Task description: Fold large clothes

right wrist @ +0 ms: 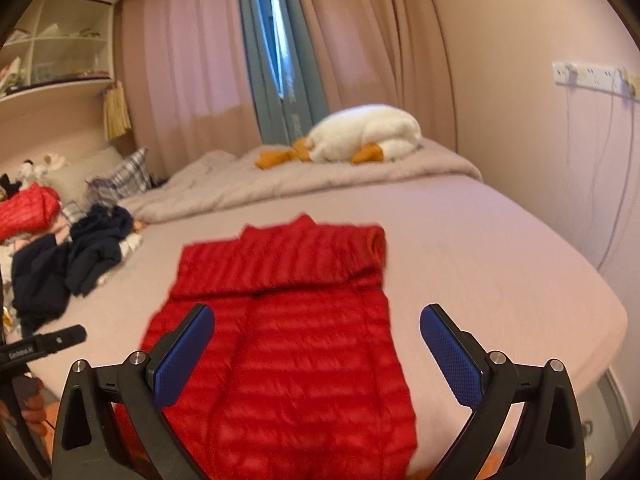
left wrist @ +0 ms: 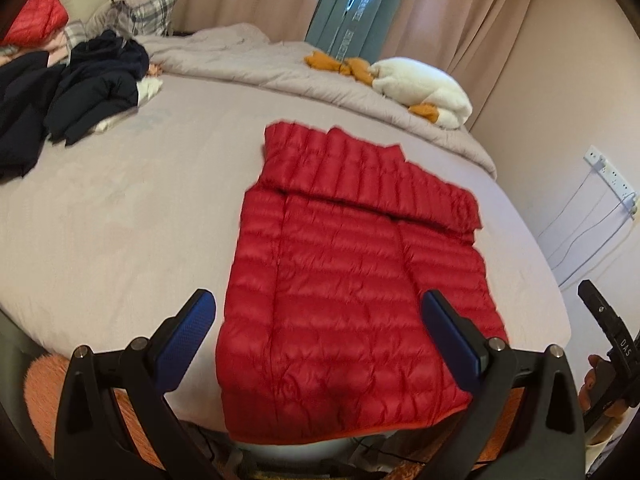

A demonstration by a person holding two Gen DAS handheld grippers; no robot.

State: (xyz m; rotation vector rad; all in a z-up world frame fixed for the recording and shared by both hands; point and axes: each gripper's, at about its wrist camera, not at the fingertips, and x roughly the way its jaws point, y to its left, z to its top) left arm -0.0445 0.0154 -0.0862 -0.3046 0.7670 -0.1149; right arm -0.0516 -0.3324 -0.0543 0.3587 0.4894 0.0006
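— Left wrist view first: what do you see from where you stand?

— Left claw [left wrist: 318, 334] gaping wide, blue pads [left wrist: 188, 334] well apart, nothing between them. It hangs over the near edge of the bed [left wrist: 120, 208], above the hem of a red quilted jacket [left wrist: 352, 280].

— How does the jacket lie?

— Flat on the pale sheet, close to the near edge and toward the right side of the bed, its hem drooping slightly past the edge. A sleeve is folded across the upper part in a band.

— And the other claw?

— Right claw [right wrist: 316, 350] is just as wide open and empty, hanging over the same jacket [right wrist: 288, 340] near its hem. A black piece of the other tool pokes in at the left edge.

— Anything else on the bed?

— Dark navy clothes [left wrist: 72, 88] heaped at the left edge, a second red garment [left wrist: 36, 16] at the far left corner by a plaid pillow [left wrist: 148, 12], a rumpled grey duvet [left wrist: 260, 60] along the far edge, and a white plush duck [right wrist: 360, 132] on it near the curtains [right wrist: 192, 60].
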